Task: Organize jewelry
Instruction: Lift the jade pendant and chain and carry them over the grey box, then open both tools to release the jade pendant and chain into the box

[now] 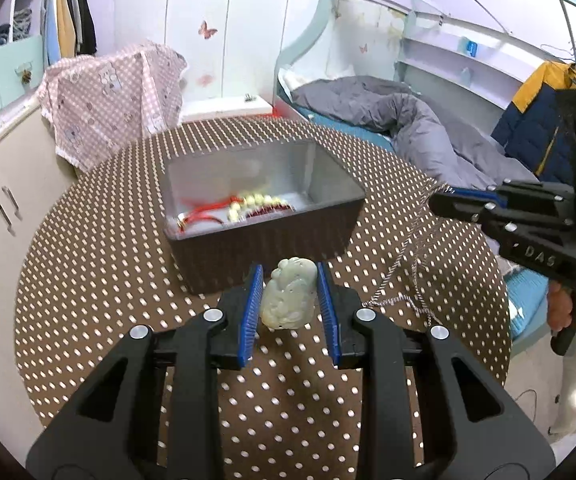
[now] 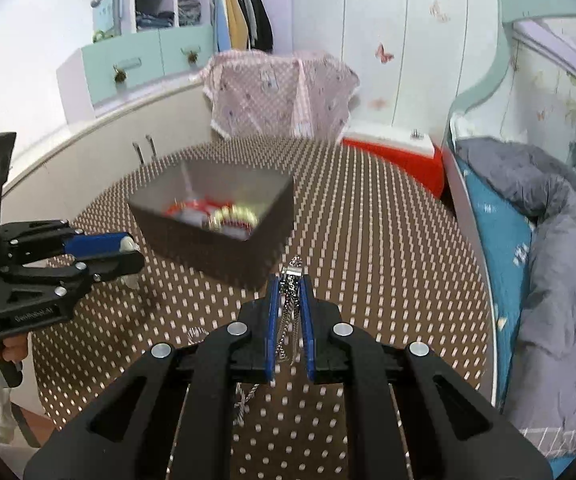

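Note:
My left gripper (image 1: 290,276) is shut on a pale green carved jade pendant (image 1: 288,300), held just in front of a dark rectangular box (image 1: 272,240). The box holds a red cord and a pale bead bracelet (image 1: 254,203). My right gripper (image 2: 291,280) is shut on a silver chain necklace (image 2: 291,300), which hangs down to the table; the chain (image 1: 400,264) also shows in the left wrist view, trailing from the right gripper (image 1: 434,200). The box (image 2: 224,248) lies ahead and left of the right gripper. The left gripper (image 2: 128,252) shows at the left of the right wrist view.
A round table with a brown dotted cloth (image 1: 108,280) carries everything. A chair draped in pink cloth (image 1: 108,100) stands behind it. A bed with a grey duvet (image 1: 408,120) is to the right, cabinets (image 2: 88,152) to the left.

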